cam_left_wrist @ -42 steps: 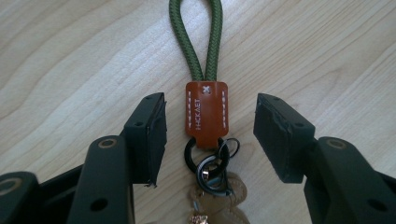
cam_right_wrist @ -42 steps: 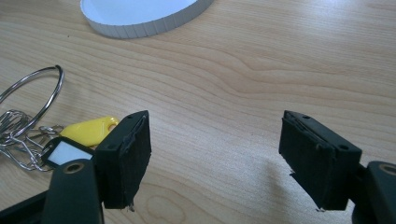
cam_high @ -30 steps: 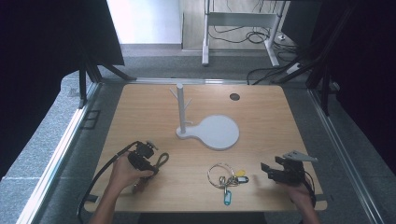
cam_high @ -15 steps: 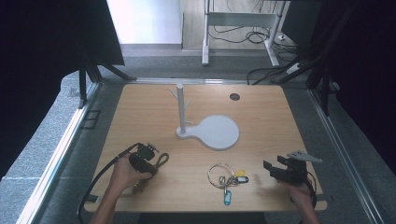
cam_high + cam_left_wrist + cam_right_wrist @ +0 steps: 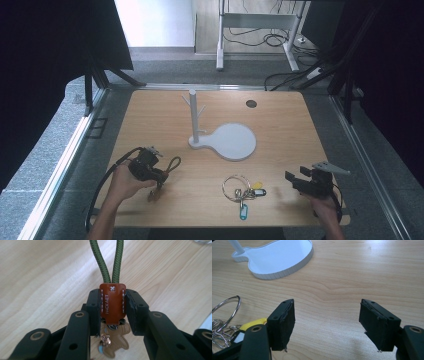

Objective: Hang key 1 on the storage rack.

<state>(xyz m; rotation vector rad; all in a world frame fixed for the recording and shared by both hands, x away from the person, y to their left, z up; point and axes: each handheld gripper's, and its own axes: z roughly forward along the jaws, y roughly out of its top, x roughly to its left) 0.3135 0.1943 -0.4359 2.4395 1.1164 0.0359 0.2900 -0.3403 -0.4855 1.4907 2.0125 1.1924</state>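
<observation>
Keychain: a brown leather tab [image 5: 112,302] with white stitching and stamped letters, on a loop of green braided cord [image 5: 110,262]; a tan figure-shaped charm [image 5: 116,341] hangs under the tab. It is at the near-left of the worktop [image 5: 280,125], in the left gripper [image 5: 150,172], with the cord loop pointing away from the hand.
Left gripper: its fingers [image 5: 93,307] have just been closing and now clamp the leather tab from both sides.
Step in hand: judged as the pick-up; the keychain is gripped and looks barely raised off the wood.
Next move: likely carry it to the stand [image 5: 194,117] and drop the cord loop over a peg; that calls for keeping the loop open and coming at the peg from above.
Stand: a white, smooth upright post with short side pegs, rising from a flat rounded tray [image 5: 232,141] with a ribbed rim, mid-worktop.
Key bunch: thin wire rings [image 5: 237,186] with yellow and blue plastic tags, lying near the front, between the two hands.
Right gripper: [image 5: 305,182] at the near-right, fingers [image 5: 284,323] spread wide with nothing between them.
Worktop: pale wood grain, matte.
</observation>
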